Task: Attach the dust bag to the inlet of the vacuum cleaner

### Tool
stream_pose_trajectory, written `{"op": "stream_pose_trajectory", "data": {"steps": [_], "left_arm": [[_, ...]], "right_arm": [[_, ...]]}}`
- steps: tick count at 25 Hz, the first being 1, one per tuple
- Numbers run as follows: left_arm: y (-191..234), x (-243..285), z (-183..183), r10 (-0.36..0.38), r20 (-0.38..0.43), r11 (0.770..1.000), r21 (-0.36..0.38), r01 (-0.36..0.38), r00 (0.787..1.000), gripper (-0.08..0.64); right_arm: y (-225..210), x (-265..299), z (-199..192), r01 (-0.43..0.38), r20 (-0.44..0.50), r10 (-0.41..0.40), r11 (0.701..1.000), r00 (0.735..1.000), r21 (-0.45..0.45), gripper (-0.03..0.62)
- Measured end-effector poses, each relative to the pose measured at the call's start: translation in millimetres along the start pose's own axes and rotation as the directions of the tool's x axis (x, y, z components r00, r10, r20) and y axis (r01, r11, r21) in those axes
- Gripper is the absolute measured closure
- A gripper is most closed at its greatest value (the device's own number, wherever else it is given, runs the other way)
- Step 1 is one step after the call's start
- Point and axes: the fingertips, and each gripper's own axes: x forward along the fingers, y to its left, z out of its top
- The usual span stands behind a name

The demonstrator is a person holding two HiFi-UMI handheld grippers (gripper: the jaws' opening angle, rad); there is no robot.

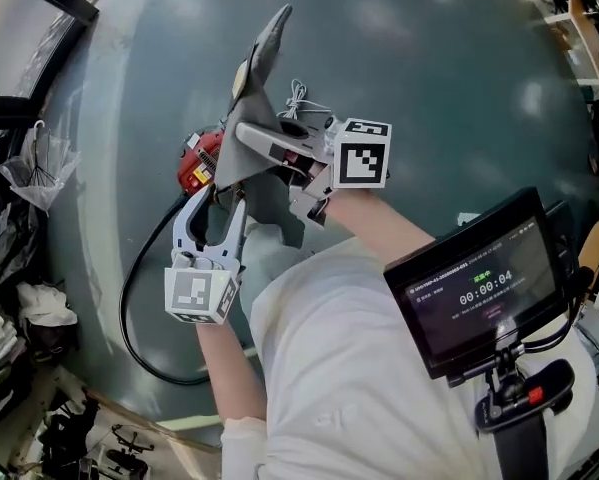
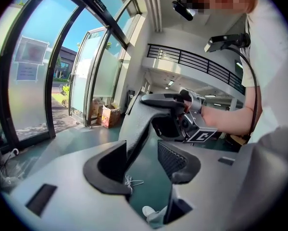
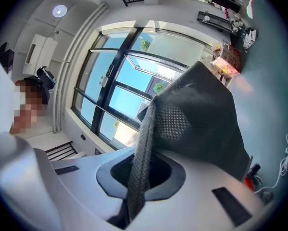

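The grey mesh dust bag (image 1: 264, 58) hangs upright from my right gripper (image 1: 247, 133), which is shut on it. In the right gripper view a fold of the bag (image 3: 201, 119) is pinched between the closed jaws of that gripper (image 3: 141, 177). Just below it in the head view, my left gripper (image 1: 217, 206) points upward with its jaws wide apart. The left gripper view shows the bag's edge (image 2: 134, 124) hanging in the gap of the left gripper (image 2: 146, 165), close to the left finger, with no pad pressing on it. The red vacuum cleaner (image 1: 197, 163) lies on the floor behind the bag, mostly hidden.
A black hose (image 1: 129, 298) loops over the green floor to the left of me. A white cord (image 1: 297, 98) lies beside the vacuum cleaner. A screen on a mount (image 1: 479, 288) sits at lower right. Bags and clutter (image 1: 29, 308) line the left edge by the glass doors.
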Motion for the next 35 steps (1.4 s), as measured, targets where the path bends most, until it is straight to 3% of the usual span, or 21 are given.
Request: {"op": "stream_pose_trajectory", "data": {"steps": [4,8,13,16,25,29,35], "left_arm": [[21.8,40.5,-47.7,-0.006,-0.032,0.999,-0.054,0.004,0.999,0.356],[39.9,69.3,-86.5,0.024,0.020,0.995,-0.102,-0.022,1.000,0.356],[70.2,128.4,-195.4,-0.010,-0.006,0.970,-0.245,0.008,1.000,0.356],[77.0,157.4,-249.2,-0.031,-0.035,0.961,-0.277,0.020,0.999,0.356],[58.7,201.8,-328.3,-0.064,-0.065,0.950,-0.308,0.041,0.996,0.363],[67.6,208.2,-354.5,-0.042,-0.122,0.960,-0.281,0.006,0.992,0.540],[65.9,218.6,-359.6,-0.040,-0.173,0.969,-0.246,-0.004,0.984,0.543]], "right_arm": [[-63.8,10.0,-26.9,0.079,-0.072,-0.074,0.995,0.995,0.061,0.575],[-116.7,3.9,-56.5,0.113,-0.086,-0.104,0.988,0.991,0.106,0.575],[-229.6,-2.7,-114.7,0.212,-0.164,-0.186,0.964,0.969,0.160,0.575],[-275.9,-5.6,-142.0,0.221,-0.183,-0.188,0.958,0.965,0.182,0.575],[-338.6,-38.1,-193.9,0.264,-0.210,-0.212,0.929,0.954,0.259,0.575],[-359.8,-39.5,-210.2,0.285,-0.226,-0.228,0.921,0.947,0.264,0.575],[-373.7,-44.5,-207.1,0.286,-0.250,-0.221,0.921,0.943,0.264,0.575]]}}
